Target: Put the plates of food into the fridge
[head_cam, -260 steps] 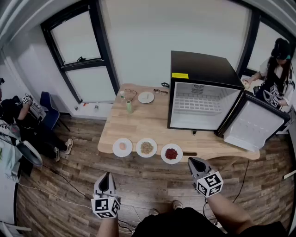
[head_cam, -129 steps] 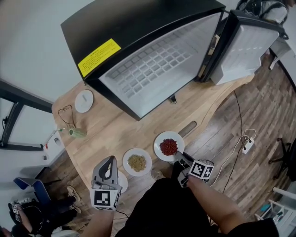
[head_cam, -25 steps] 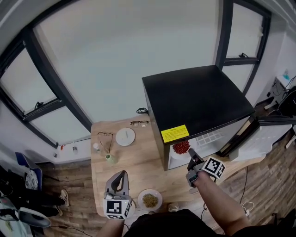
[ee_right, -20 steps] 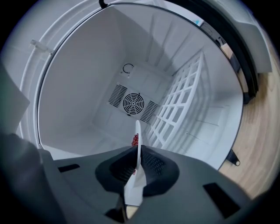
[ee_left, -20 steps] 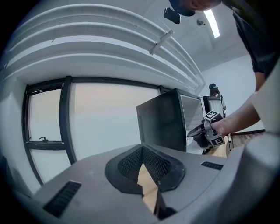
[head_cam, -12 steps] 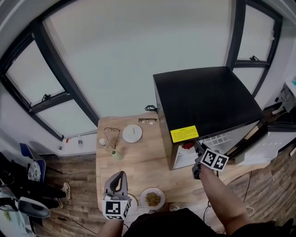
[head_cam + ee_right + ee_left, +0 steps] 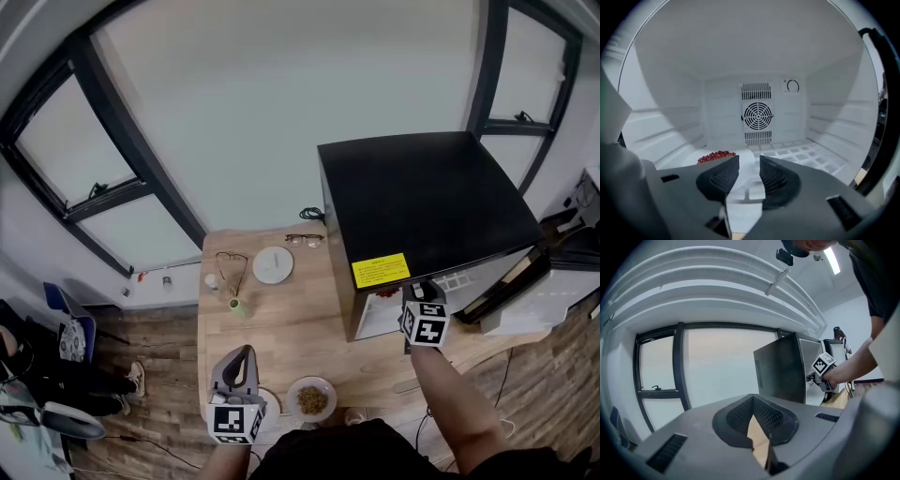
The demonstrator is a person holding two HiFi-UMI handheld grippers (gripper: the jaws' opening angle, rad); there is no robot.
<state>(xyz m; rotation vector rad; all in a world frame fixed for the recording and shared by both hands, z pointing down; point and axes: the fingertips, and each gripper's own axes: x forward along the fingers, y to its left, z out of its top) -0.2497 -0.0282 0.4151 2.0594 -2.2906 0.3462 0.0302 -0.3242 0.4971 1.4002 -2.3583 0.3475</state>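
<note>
Right gripper view: right gripper (image 7: 749, 160) is inside the white-lined black mini fridge (image 7: 670, 126). Its jaws are spread and have just been opening, with nothing pinched between them, which is judged a release. The round white plate of red food (image 7: 723, 156) rests on the white grid shelf (image 7: 806, 152), just beyond the left jaw tip at lower centre-left. Left gripper (image 7: 753, 401), jaws pressed together and empty, hangs outside the fridge.

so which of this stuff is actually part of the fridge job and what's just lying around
Part of the job:
- fridge, door open
- red food plate, already inside it
- brown food plate, not yet in
- third plate, mostly hidden

Just lying about:
- empty plate
- glasses
- second glasses
- green cup
</note>
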